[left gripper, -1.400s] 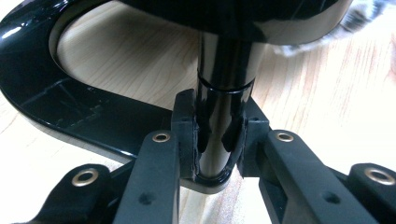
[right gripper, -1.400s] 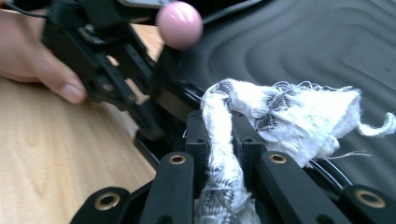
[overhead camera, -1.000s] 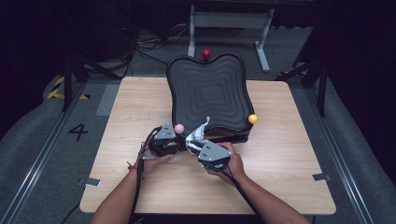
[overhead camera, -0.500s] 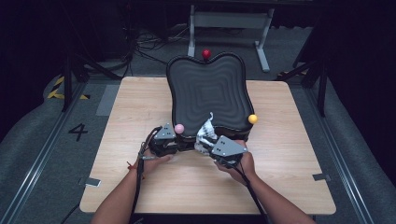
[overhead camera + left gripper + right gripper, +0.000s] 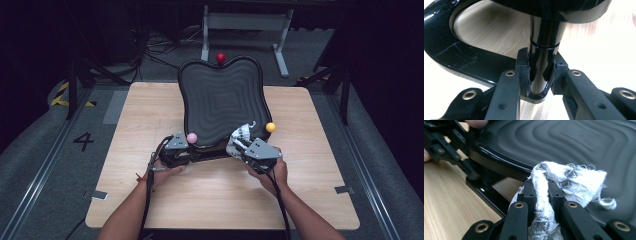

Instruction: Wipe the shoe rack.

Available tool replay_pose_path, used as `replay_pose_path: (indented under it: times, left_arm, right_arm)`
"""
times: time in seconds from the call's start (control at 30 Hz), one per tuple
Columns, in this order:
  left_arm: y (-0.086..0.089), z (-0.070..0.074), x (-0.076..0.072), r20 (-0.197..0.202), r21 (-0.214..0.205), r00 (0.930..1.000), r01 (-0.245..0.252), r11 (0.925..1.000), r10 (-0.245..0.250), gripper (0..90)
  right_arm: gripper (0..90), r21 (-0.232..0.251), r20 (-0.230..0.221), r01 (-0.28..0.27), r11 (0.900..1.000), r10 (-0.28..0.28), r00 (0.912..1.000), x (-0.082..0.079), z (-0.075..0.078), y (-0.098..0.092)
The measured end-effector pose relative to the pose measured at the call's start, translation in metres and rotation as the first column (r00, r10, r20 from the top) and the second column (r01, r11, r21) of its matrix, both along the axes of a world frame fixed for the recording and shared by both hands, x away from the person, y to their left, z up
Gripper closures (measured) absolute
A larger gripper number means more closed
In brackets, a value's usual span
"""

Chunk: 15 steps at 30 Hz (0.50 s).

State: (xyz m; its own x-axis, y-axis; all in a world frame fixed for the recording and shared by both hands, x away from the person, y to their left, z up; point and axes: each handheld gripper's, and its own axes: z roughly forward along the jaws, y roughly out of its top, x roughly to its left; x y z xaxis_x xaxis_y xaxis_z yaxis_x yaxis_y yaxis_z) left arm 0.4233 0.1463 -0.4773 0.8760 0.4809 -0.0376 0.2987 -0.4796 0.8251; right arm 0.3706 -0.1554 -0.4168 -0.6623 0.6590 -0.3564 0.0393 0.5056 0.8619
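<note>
Black and wavy, the tilted board (image 5: 220, 102) stands on its stand in the middle of our wooden table (image 5: 150, 115). A red ball (image 5: 220, 57) sits at its far edge, a pink ball (image 5: 192, 137) near left, a yellow ball (image 5: 270, 127) near right. Our left gripper (image 5: 540, 77) squeezes the shiny black post (image 5: 544, 52) under the board. Our right gripper (image 5: 542, 195) pinches a white rag (image 5: 571, 180) against the board's near right corner.

Square light-wood tabletop (image 5: 150, 125), rounded corners. Glossy black curved stand base (image 5: 461, 57) rests on it, centred, toward the near edge.
</note>
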Motion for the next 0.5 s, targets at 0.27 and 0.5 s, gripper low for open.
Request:
replay_pose_path:
  times: [0.27,0.5]
  left_arm:
    - [0.0,0.0,0.0,0.002,0.002,1.0,0.006,1.0,-0.006,74.4]
    - [0.0,0.0,0.0,0.001,0.001,0.9999,0.011,0.9999,-0.011,74.4]
  right_arm:
    - [80.9,-0.001,0.005,0.033,0.9995,-0.033,0.9995,-0.004,0.001,-0.022]
    - [80.9,-0.009,0.005,0.055,0.9985,-0.055,0.9985,-0.009,-0.001,-0.036]
